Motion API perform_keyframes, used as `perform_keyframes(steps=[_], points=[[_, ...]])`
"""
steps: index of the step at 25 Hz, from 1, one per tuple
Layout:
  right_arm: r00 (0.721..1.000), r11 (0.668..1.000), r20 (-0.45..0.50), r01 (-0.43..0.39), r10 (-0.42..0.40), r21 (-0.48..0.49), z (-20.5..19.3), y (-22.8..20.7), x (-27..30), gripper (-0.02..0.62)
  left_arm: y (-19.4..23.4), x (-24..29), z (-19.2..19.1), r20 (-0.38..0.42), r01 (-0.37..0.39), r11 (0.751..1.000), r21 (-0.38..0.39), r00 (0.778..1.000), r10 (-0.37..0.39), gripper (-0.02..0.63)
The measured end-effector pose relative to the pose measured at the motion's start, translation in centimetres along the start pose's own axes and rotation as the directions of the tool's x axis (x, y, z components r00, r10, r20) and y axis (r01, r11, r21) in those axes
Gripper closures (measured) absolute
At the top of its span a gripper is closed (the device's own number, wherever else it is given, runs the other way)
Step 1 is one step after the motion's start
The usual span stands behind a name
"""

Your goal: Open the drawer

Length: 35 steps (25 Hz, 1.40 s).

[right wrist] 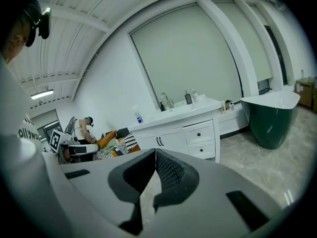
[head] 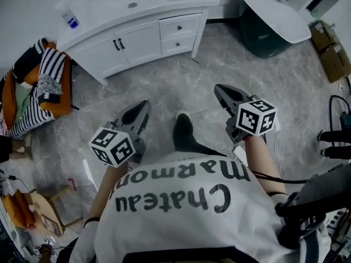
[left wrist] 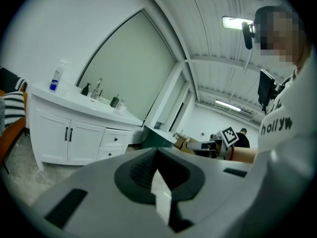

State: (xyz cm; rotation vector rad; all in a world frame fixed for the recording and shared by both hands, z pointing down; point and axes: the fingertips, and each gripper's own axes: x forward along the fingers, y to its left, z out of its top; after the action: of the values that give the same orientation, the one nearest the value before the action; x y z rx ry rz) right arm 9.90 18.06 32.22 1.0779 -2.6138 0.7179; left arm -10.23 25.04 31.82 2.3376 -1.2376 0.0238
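Note:
A white vanity [head: 137, 40] stands against the far wall, with two doors and, at its right end, an upper drawer [head: 180, 26] and a lower drawer [head: 178, 44], both closed. The same drawers show in the left gripper view [left wrist: 116, 139] and the right gripper view [right wrist: 199, 133]. My left gripper [head: 143, 106] hangs over the grey floor well short of the vanity, shut with nothing between its jaws [left wrist: 156, 150]. My right gripper [head: 219, 90] is level with it on the right, also shut and empty [right wrist: 153, 152]. Both point toward the vanity.
A dark green tub with a white top [head: 274, 21] stands right of the vanity. An orange chair piled with striped clothes [head: 41, 86] is at the left. A bottle [head: 70, 19] stands on the counter. Cardboard boxes [head: 329, 48] lie at the far right.

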Motion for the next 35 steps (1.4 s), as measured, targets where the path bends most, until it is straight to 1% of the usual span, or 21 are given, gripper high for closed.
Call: perform_keyframes(steps=[2,4,8,11,15,18,21,26,31,35], points=[[1.000,1.000,0.004,-0.014,0.014,0.014,0.7,-0.8,1.2,0.584,0.4,0.9,0.5,-0.004,-0.003,1.000,0.002,1.000,0.003,0.603],[1.000,1.000,0.004,-0.024,0.024,0.007,1.6,-1.7,2.4,0.584,1.0,2.1,1.0,-0.006,-0.004,1.000,0.008,1.000,0.004,0.603],[0.999,0.999,-0.005,-0.038,0.038,0.011,2.9,-3.9,5.5,0.584,3.1,4.4,2.0,-0.015,-0.013,1.000,0.016,1.000,0.013,0.603],[0.999,0.999,-0.023,-0.046,0.047,0.016,4.4,-5.7,7.9,0.584,4.9,6.5,3.1,-0.019,-0.026,1.000,-0.008,0.999,0.026,0.603],[0.997,0.998,-0.050,-0.055,0.055,-0.007,7.3,-8.5,10.8,0.584,6.9,10.1,5.5,-0.020,-0.038,0.999,-0.016,0.999,0.038,0.603],[0.996,0.998,-0.068,-0.064,0.063,-0.010,9.2,-10.7,13.0,0.584,8.3,12.9,7.1,-0.010,-0.038,0.999,-0.035,0.999,0.038,0.603],[0.993,0.997,-0.090,-0.078,0.077,-0.012,10.9,-12.8,15.7,0.584,9.9,15.4,8.2,-0.019,-0.047,0.998,-0.045,0.999,0.046,0.603],[0.985,0.994,-0.134,-0.111,0.108,-0.017,12.4,-15.2,19.9,0.584,12.7,18.5,9.0,-0.033,-0.061,0.995,-0.082,0.998,0.059,0.603],[0.979,0.992,-0.160,-0.127,0.123,-0.017,13.3,-17.6,22.6,0.584,15.4,20.8,9.3,-0.045,-0.087,0.990,-0.111,0.996,0.082,0.603],[0.981,0.992,-0.160,-0.117,0.110,-0.037,14.7,-20.2,23.6,0.584,17.0,22.4,9.6,-0.066,-0.114,0.987,-0.117,0.992,0.106,0.603]])
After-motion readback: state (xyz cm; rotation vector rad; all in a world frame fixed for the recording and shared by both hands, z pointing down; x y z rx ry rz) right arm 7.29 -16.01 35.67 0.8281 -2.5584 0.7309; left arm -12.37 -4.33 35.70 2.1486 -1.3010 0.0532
